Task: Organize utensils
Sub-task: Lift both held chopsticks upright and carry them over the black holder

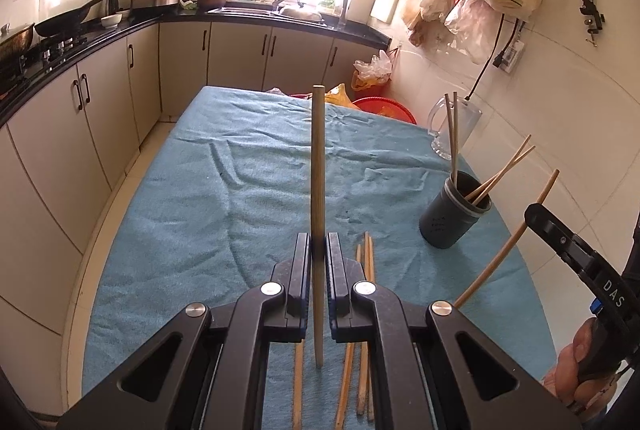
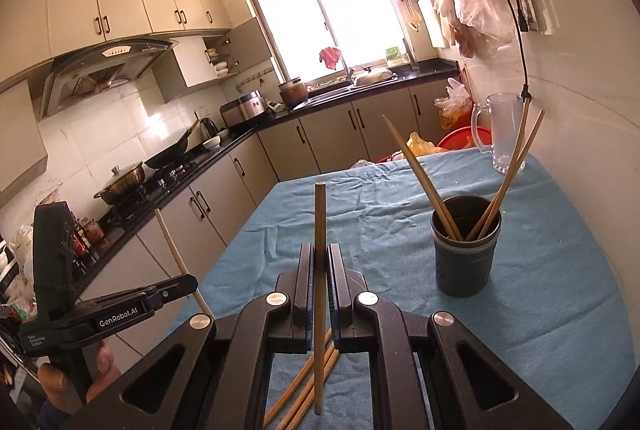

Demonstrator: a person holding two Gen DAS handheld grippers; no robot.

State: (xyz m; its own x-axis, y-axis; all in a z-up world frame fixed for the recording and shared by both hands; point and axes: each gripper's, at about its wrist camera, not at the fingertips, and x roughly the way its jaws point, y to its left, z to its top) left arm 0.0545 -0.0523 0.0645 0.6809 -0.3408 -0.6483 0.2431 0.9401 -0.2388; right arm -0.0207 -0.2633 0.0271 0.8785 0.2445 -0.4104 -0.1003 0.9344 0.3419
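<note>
Left wrist view: left gripper (image 1: 319,250) clamped on an upright chopstick (image 1: 318,166); cup (image 1: 456,210) with chopsticks at 2 o'clock, loose sticks (image 1: 366,270) on cloth (image 1: 200,210) below. Right wrist view: right gripper (image 2: 320,266) clamped on another stick (image 2: 319,230); cup at 2 o'clock.

The left gripper (image 1: 319,250) holds one chopstick (image 1: 318,166) upright between closed jaws; loose chopsticks (image 1: 366,330) lie on the blue-covered surface (image 1: 200,210); a dark cup (image 1: 456,216) stands right.
</note>
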